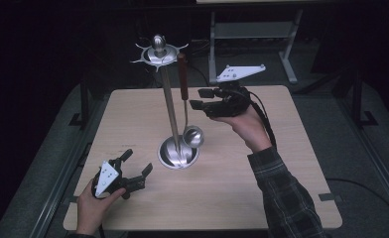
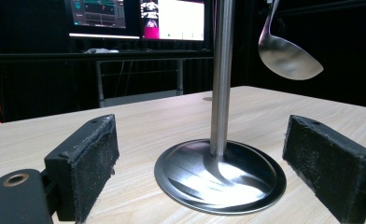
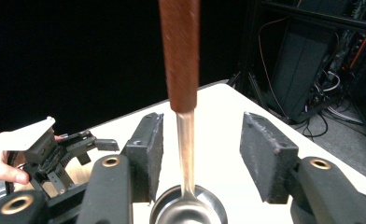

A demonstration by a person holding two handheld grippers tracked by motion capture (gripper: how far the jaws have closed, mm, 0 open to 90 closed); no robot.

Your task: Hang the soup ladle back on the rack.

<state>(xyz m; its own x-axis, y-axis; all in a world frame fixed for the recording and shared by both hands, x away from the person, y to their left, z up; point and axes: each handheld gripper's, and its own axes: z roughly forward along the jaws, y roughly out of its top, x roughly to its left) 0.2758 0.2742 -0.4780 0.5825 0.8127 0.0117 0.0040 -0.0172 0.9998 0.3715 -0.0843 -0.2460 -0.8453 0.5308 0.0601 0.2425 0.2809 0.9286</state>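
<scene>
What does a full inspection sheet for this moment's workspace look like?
Surface: light wooden table, bare apart from the stand.
Job's things: metal stand upright on its round base; ladle with a brown handle hanging from the stand's top, bowl above the base.
Clutter: nothing seen.
Grippers: left gripper open, low over the table, aimed at the base; right gripper open, jaws either side of the ladle's handle, not touching it.
Cables: black cable along the right forearm; another on the floor at right.
Surroundings: dark room, monitors behind, metal frame beyond the table.
</scene>
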